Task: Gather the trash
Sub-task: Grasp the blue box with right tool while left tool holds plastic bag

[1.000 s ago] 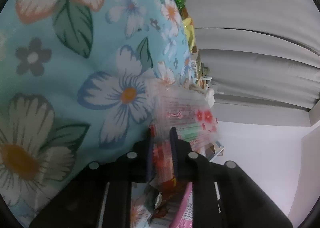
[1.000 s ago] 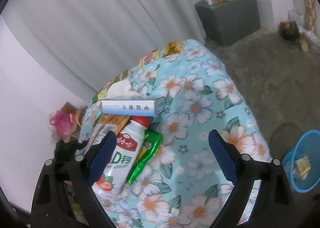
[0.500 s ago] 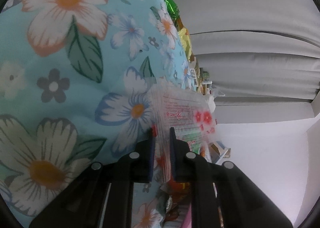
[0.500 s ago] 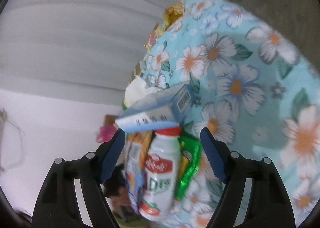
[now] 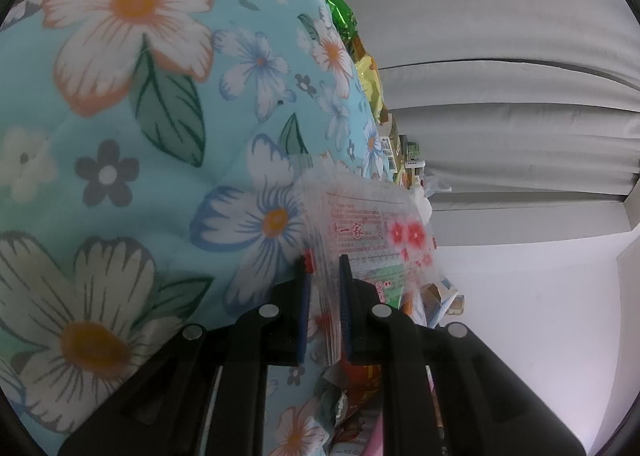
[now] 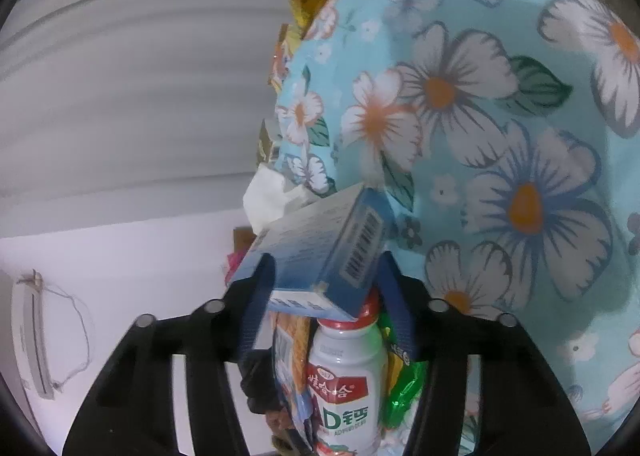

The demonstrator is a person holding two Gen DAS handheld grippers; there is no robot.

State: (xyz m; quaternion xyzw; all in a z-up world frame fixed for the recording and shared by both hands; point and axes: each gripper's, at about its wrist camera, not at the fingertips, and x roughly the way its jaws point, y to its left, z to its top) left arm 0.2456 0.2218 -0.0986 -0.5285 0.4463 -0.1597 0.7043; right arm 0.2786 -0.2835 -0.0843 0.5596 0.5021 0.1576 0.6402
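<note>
Backdrop: grey pleated curtain fills the upper left of my right view and the upper right of my left view; pale wall below it.
Surface: blue flowered cloth, padded, takes most of both frames, with litter bunched along its curtain-side edge.
Litter pile: white bottle with a red cap sits low in the centre of my right view, a green wrapper touching its right side and an orange packet its left; crumpled white tissue lies just above the box.
Box: blue and white carton, centre of my right view, resting on the bottle's cap. Its long axis runs from lower left up to the right; the barcode end faces right and toward me.
Right gripper: my right gripper has just been closing, with the box between the blue pads. Both pads look to be at the box's sides, but I cannot tell whether they press yet.
Key relation: the box lies skewed across my right jaws, not square to them, so I judge the grip will land near its lower corner.
Left gripper: my left gripper is clamped on a clear printed bag, which juts up and right from the pads at centre frame.
</note>
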